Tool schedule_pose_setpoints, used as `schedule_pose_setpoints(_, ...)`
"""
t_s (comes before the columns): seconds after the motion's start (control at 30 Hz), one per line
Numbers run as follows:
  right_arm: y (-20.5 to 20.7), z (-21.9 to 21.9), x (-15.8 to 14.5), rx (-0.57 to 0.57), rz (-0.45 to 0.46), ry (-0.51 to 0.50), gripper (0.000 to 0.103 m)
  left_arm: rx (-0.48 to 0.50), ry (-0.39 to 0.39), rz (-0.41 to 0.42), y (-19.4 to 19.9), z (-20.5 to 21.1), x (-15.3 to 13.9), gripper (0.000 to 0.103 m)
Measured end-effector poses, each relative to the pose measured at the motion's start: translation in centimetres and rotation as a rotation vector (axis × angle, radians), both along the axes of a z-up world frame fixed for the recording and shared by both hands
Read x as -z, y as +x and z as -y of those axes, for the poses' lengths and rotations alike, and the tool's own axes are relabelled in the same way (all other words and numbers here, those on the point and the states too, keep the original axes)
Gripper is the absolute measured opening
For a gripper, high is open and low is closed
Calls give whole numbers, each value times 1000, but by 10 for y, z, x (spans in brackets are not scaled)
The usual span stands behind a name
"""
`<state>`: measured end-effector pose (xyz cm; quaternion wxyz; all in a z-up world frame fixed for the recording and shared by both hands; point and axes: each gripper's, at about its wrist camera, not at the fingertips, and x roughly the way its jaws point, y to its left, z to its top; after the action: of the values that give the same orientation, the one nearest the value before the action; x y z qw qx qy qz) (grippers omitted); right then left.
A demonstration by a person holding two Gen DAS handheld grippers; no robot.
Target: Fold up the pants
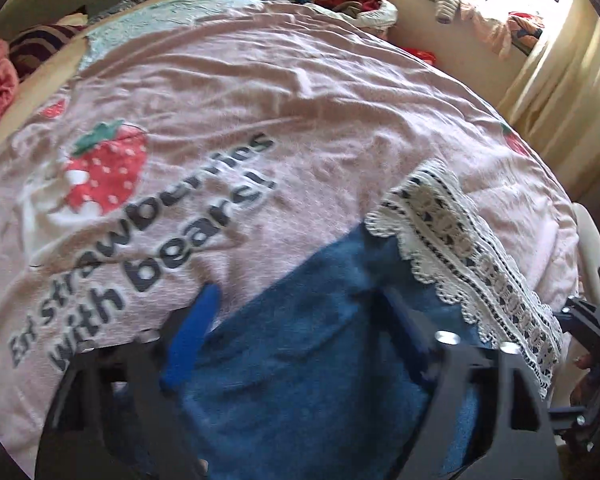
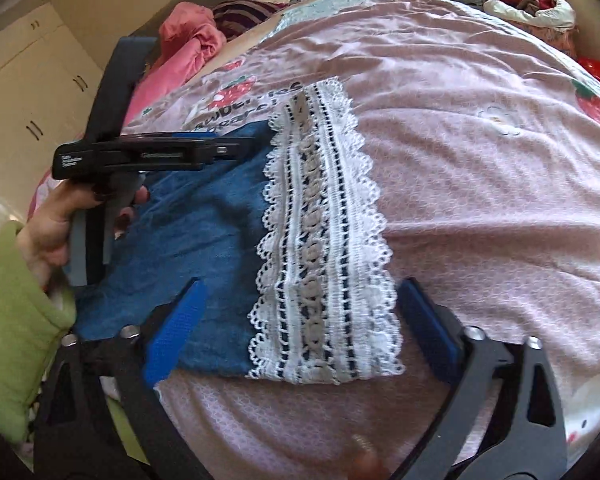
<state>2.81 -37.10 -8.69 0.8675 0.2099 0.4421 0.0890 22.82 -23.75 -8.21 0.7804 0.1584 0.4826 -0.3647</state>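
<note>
I am holding both claws over the bed. Right claw [image 2: 300, 320]: fingers spread wide, gripping nothing; the pants [image 2: 204, 232], blue with a white lace hem [image 2: 324, 240], are lying flat between and ahead of its fingers on the pink sheet [image 2: 480, 184]. Left claw [image 1: 304, 340]: also spread, hovering above the blue cloth, the hem lying to its right.

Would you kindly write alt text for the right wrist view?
Blue denim pants with a white lace hem lie flat on a pink strawberry-print bedsheet, between the open right gripper fingers. The left gripper hovers over the denim.
</note>
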Motion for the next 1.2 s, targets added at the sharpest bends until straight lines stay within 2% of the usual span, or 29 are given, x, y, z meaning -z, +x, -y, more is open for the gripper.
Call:
schedule_pose_setpoints(0.03, 1, -1, 0, -5, 2, 2, 73, 14, -4, 1, -2, 2, 1, 64)
schedule_pose_setpoints(0.07, 2, -1, 1, -8, 6, 0, 73, 26, -12, -4, -4, 4, 2, 61)
schedule_pose_setpoints(0.2, 8, -1, 7, -2, 8, 20, 71, 63, -31, 3, -5, 10, 5, 61)
schedule_pose_setpoints(0.33, 13, -6, 7, -19, 20, 34, 66, 45, -46, 4, -4, 12, 12, 61)
schedule_pose_setpoints(0.37, 14, -5, 7, -19, 24, 39, 61, 40, -40, 13, -6, 13, 12, 58)
schedule_pose_setpoints(0.4, 15, -5, 8, -22, 26, 43, 58, 39, -38, 16, -7, 14, 11, 50)
schedule_pose_setpoints(0.43, 16, -6, 8, -29, 26, 48, 49, 31, -31, 28, -9, 15, 10, 40)
schedule_pose_setpoints(0.53, 19, -9, 8, -56, 32, 83, 30, 8, -46, 54, -14, 16, 7, 19)
schedule_pose_setpoints(0.63, 18, -17, 0, -76, 53, 72, 24, 13, -43, 93, -22, 16, 4, 13)
schedule_pose_setpoints(0.83, 17, -34, -33, -130, 128, 26, 22, -32, -175, 24, -19, -16, -13, 9)
schedule_pose_setpoints(1.07, 16, -75, -72, -237, 217, -54, 22, -109, -300, 41, -25, -72, -43, 9)
schedule_pose_setpoints(1.2, 19, -111, -85, -328, 247, -105, 22, -155, -338, 37, -24, -108, -48, 9)
